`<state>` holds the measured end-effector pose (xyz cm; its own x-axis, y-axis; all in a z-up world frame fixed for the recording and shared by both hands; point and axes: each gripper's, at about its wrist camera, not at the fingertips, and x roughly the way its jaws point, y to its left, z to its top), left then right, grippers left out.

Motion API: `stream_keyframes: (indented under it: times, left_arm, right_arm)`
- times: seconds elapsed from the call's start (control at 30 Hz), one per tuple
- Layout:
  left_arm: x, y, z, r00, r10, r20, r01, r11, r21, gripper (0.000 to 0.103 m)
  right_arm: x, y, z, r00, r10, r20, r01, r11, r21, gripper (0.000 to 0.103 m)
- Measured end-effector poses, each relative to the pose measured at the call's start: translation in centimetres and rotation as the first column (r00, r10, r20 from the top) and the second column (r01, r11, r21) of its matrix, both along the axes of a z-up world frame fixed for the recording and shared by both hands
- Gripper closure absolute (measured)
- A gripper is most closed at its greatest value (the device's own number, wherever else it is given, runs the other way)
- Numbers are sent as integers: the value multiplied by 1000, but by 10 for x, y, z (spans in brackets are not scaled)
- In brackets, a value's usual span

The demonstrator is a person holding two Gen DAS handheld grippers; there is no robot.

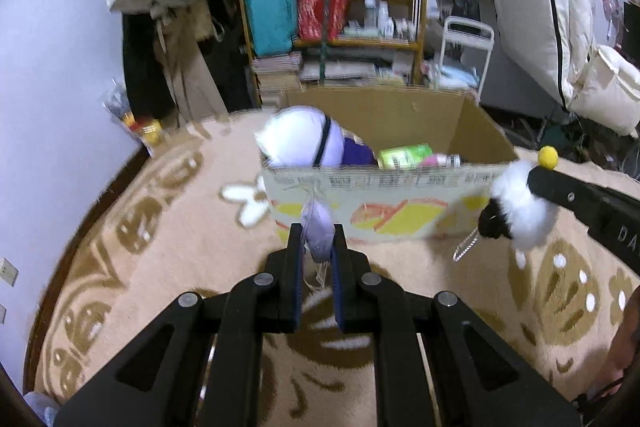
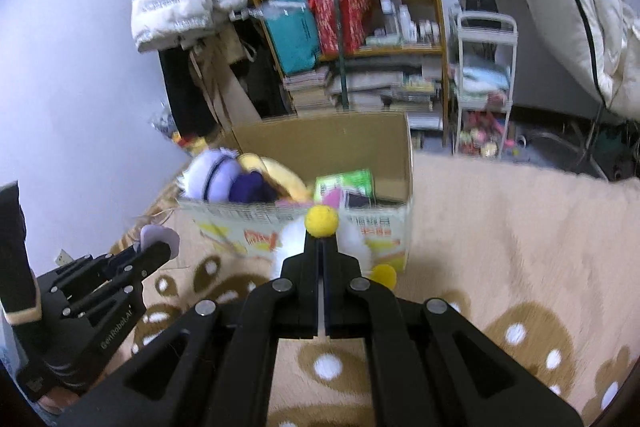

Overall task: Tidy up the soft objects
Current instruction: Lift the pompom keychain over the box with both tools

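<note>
Between the left tongs [image 1: 317,239], clamped tight, hangs a small lilac plush [image 1: 318,227]; the right tongs [image 2: 322,247] pinch a white fluffy toy [image 1: 520,205] by its yellow pom-pom [image 2: 321,221]. Both are raised before the cardboard box [image 1: 360,187] of soft toys on the carpet [image 1: 168,227], likely for dropping in.

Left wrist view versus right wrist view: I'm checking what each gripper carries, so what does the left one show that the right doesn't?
Only the left wrist view shows the fluffy white and black toy whole, with its dangling metal clasp, pinched in the right gripper. Only the right wrist view shows a yellow plush in the box and a white cart beside the shelf. Both show the cardboard box, the rug, and the left gripper shut on a small lilac plush.
</note>
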<state>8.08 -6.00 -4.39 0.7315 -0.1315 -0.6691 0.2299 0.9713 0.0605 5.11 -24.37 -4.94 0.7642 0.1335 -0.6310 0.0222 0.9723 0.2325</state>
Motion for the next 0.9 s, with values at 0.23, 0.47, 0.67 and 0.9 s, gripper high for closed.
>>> stream_keyframes:
  times: [0.23, 0.47, 0.67, 0.9]
  left_arm:
    - [-15, 3, 33, 983, 10, 182, -4, 999, -34, 92]
    - [-16, -1, 57, 952, -11, 305, 31, 998, -60, 92]
    - [1, -13, 62, 942, -36, 333, 61, 996, -65, 92]
    - [26, -30, 61, 942, -86, 323, 120, 989, -86, 92]
  right_arm:
    - [-1, -6, 29, 996, -10, 94, 10, 1000, 4, 101]
    - [12, -10, 50, 986, -17, 164, 23, 999, -35, 100]
    - [29, -15, 56, 982, -12, 189, 23, 998, -56, 100]
    - [49, -21, 53, 980, 8, 197, 6, 997, -71, 100]
